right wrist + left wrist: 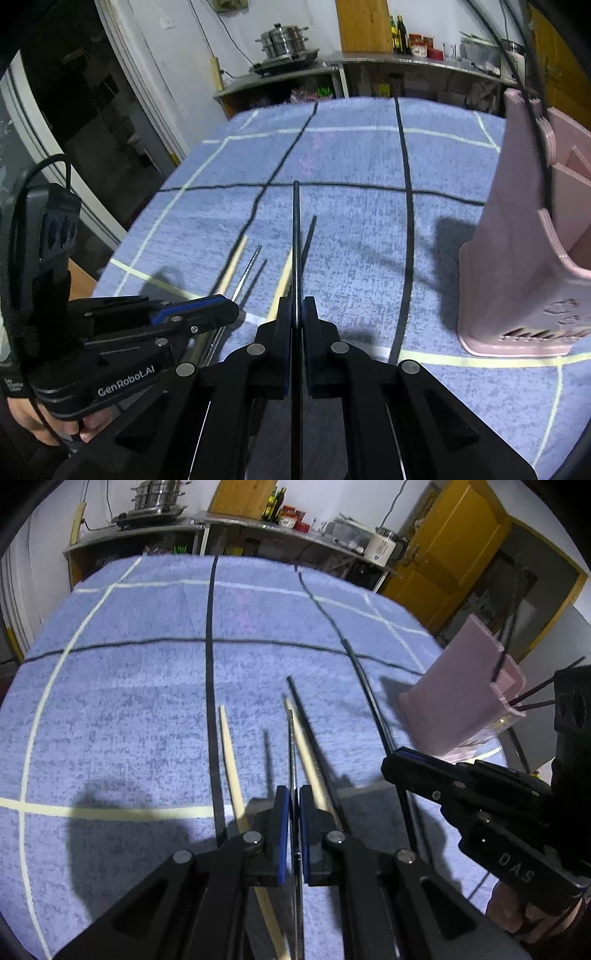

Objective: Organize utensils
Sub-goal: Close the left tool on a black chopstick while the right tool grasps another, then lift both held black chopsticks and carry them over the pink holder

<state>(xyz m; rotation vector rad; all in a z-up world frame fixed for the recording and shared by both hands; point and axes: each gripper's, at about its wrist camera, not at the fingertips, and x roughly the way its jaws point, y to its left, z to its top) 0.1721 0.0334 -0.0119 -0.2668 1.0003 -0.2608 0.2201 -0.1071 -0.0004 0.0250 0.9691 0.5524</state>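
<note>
Chopsticks of several kinds are spread over the blue towelling tablecloth [122, 709] with its pale and black grid lines. The left gripper [294, 812] has its blue-padded jaws pressed together on a thin silver metal chopstick [291, 746], which sticks forward from between the pads and casts a thin shadow on the cloth to its left. Two pale wooden chopsticks lie on the cloth beneath it: one [231, 764] just to the left of the jaws, the other [306, 753] passing under the right pad, with a black chopstick [303, 709] lying close along its right side.

The right gripper [296, 317] is likewise clamped, on a slim black chopstick [296, 236] that points straight ahead above the cloth (its shadow falls just to its right). In this view the left gripper sits low at the left, with the metal chopstick [248, 271] poking out of it, and a person's hand [37, 424] grips its handle.

A pink plastic utensil holder [524, 240] with inner dividers stands upright on the cloth to the right, well apart from the chopsticks lying on the cloth. In the left wrist view the holder [454, 686] already has thin dark sticks [535, 694] in it, leaning out over its rim.
</note>
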